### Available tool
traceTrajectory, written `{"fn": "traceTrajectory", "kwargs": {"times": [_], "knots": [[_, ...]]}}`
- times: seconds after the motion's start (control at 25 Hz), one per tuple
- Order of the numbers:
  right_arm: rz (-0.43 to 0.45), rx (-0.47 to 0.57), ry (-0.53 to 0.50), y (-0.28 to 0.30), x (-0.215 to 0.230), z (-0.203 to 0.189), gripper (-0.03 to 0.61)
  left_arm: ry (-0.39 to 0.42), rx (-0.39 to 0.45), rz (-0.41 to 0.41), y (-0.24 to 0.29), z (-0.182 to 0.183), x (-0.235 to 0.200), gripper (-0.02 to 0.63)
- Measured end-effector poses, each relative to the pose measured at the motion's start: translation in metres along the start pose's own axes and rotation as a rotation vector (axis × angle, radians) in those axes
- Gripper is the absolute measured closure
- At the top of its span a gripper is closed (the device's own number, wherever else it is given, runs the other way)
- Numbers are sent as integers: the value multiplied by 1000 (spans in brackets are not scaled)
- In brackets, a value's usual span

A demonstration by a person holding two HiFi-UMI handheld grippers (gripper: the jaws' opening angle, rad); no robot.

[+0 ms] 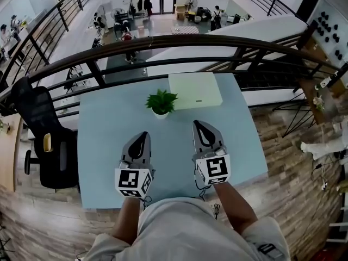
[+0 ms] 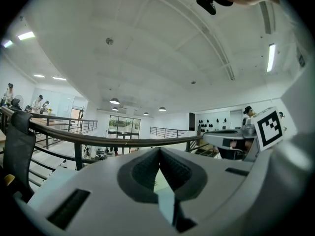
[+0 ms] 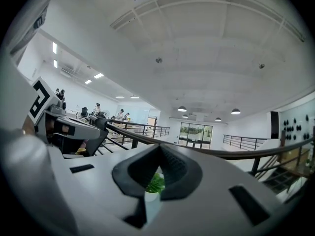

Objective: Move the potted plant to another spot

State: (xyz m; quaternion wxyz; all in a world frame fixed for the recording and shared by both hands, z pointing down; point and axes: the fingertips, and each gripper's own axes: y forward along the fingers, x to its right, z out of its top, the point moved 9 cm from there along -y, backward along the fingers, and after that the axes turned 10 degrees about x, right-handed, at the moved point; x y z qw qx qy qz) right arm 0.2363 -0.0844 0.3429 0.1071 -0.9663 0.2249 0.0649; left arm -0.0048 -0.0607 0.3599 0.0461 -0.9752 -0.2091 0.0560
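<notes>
The potted plant (image 1: 161, 102), green leaves in a small white pot, stands on the light blue table (image 1: 109, 145) toward its far edge. In the right gripper view the potted plant (image 3: 156, 183) shows through the gap under the pads, some way ahead. My left gripper (image 1: 144, 135) lies level over the table, below and slightly left of the plant, shut with nothing in it. My right gripper (image 1: 197, 124) lies level to the plant's lower right, also shut and empty. Neither touches the plant. In their own views, the left gripper (image 2: 159, 150) and right gripper (image 3: 159, 147) show their tips meeting.
A flat white box (image 1: 194, 90) sits just right of the plant at the table's far edge. A dark metal railing (image 1: 163, 42) runs behind the table, with a lower floor beyond. A black office chair (image 1: 46, 145) stands at the table's left side.
</notes>
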Motion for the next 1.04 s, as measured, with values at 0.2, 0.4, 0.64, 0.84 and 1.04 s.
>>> {"fn": "traceTrajectory", "kwargs": {"times": [0.2, 0.4, 0.64, 0.84, 1.04], "knots": [[-2, -15, 18, -2, 3, 0, 576, 2, 0, 3, -1, 0, 0, 601], [-17, -16, 43, -4, 6, -2, 577, -1, -4, 9, -4, -2, -2, 601], [-21, -23, 31, -7, 6, -2, 575, -4, -5, 18, -8, -3, -3, 601], [-24, -24, 32, -9, 4, -1, 575, -2, -5, 20, -10, -2, -4, 601], [-22, -23, 49, -9, 3, -1, 575, -4, -2, 20, -12, -2, -4, 601]]}}
